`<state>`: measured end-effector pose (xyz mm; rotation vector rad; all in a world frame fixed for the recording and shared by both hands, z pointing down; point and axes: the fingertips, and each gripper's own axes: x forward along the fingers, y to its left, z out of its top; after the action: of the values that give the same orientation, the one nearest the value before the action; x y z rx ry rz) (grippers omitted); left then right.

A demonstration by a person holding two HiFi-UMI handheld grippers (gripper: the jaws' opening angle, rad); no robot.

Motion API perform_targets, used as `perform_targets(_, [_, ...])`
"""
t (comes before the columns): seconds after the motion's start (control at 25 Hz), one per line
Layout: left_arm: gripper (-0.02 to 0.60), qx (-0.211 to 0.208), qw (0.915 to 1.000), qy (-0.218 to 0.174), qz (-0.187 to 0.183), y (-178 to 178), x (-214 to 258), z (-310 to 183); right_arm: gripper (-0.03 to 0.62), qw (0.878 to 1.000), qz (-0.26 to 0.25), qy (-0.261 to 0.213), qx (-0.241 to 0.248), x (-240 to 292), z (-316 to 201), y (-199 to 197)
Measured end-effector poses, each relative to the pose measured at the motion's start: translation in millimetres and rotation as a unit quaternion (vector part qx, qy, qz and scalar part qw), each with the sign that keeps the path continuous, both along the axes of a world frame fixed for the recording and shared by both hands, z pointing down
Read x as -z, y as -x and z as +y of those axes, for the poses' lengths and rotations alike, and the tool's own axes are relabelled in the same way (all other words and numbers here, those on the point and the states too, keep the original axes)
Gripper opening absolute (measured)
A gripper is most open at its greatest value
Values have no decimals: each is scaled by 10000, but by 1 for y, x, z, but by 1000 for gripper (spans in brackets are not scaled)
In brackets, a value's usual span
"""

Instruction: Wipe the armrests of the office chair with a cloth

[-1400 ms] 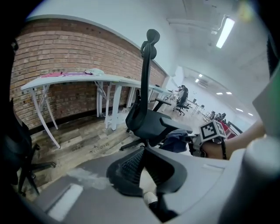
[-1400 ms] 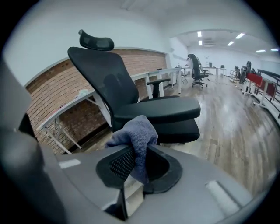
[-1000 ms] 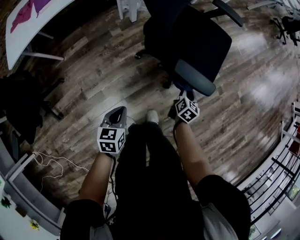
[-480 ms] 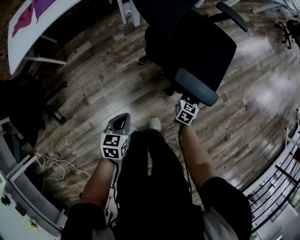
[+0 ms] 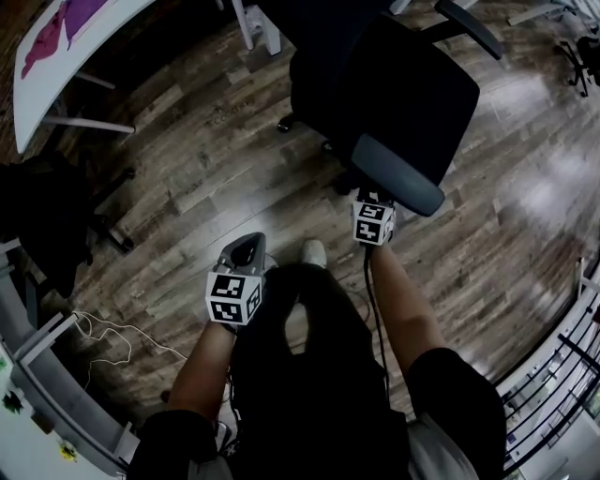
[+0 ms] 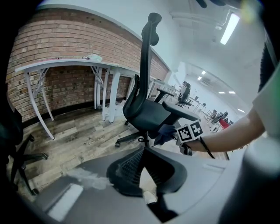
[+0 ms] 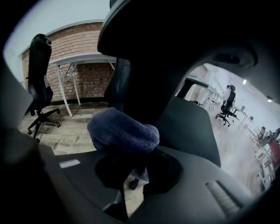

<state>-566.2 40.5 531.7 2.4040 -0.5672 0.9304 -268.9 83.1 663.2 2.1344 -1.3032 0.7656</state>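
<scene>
A brown wooden floor [image 5: 187, 169] filled most of the head view. A big black office chair [image 5: 394, 84] stood on it, in front of the person. A white table [image 5: 56, 47] stood off to the left by a brick wall. The chair had a grey armrest [image 5: 398, 175] on the side near the person, and another armrest [image 5: 469, 26] on the far side.

The right gripper [image 5: 372, 199] was up by the end of the near armrest. Its jaws were pinching a blue cloth [image 7: 124, 130], bunched into a soft lump. The cloth sat just under the end of that armrest.

The left gripper [image 5: 246, 249] was held low over the floor, well away from the chair. Its jaws were pressed together with nothing in them.
</scene>
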Motion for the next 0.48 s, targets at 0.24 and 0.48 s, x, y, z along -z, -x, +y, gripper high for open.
perform_targets(0.24, [6, 28, 10000, -23, 31, 7, -28, -8, 55, 9992, -348, 30, -171, -41, -12, 10])
perform_targets(0.48, [6, 33, 9999, -118, 31, 17, -49, -17, 55, 9949, -989, -85, -165, -78, -36, 42])
